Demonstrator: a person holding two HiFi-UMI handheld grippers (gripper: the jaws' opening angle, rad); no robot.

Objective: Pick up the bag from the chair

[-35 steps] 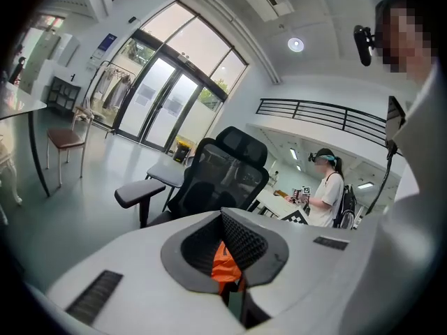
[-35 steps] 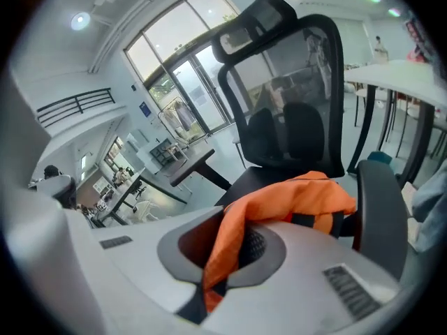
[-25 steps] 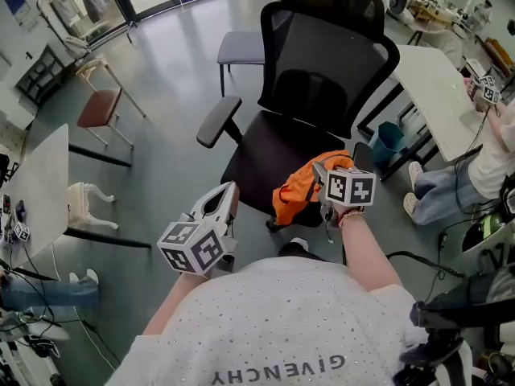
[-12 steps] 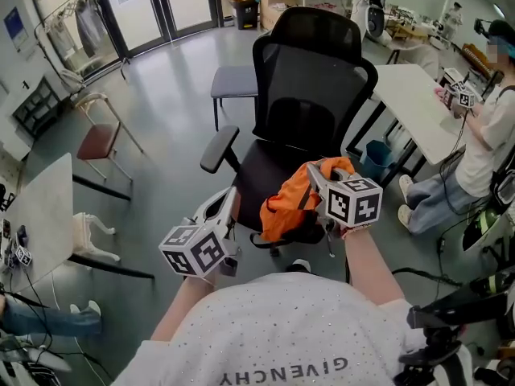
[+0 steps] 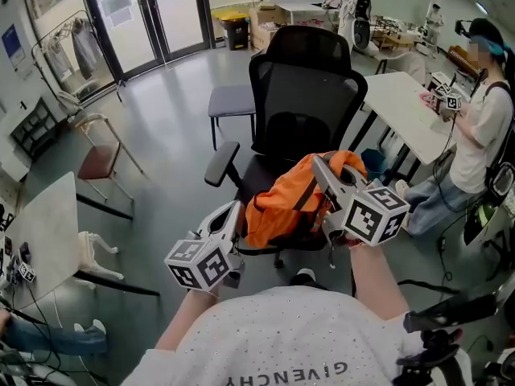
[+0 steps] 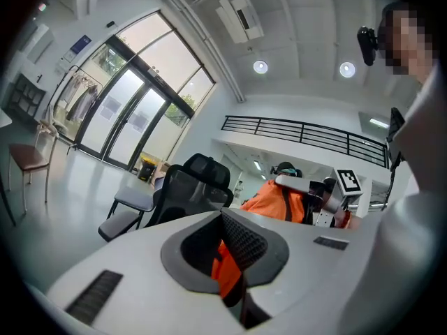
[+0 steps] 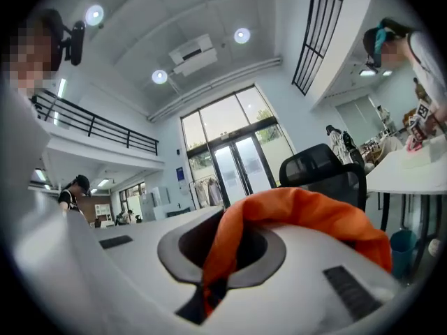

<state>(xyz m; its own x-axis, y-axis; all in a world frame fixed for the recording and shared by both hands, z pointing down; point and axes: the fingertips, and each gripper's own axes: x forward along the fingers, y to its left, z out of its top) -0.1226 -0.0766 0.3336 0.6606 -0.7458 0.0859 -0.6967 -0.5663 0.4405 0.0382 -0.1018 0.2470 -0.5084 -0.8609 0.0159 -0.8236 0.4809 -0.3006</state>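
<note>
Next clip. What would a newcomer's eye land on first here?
The bright orange bag stands out most. It is pinched in the jaws of the right gripper and held in front of the black office chair at the centre. The left gripper points toward the bag's lower left edge.

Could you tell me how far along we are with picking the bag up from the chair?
Mostly done: the right gripper is shut on the fabric of the orange bag, which appears lifted off the chair. In hand: the lift itself. The left gripper sits beside the bag. Orange shows in its jaw gap, but whether it grips is unclear. Left: carrying the bag away from the chair.
</note>
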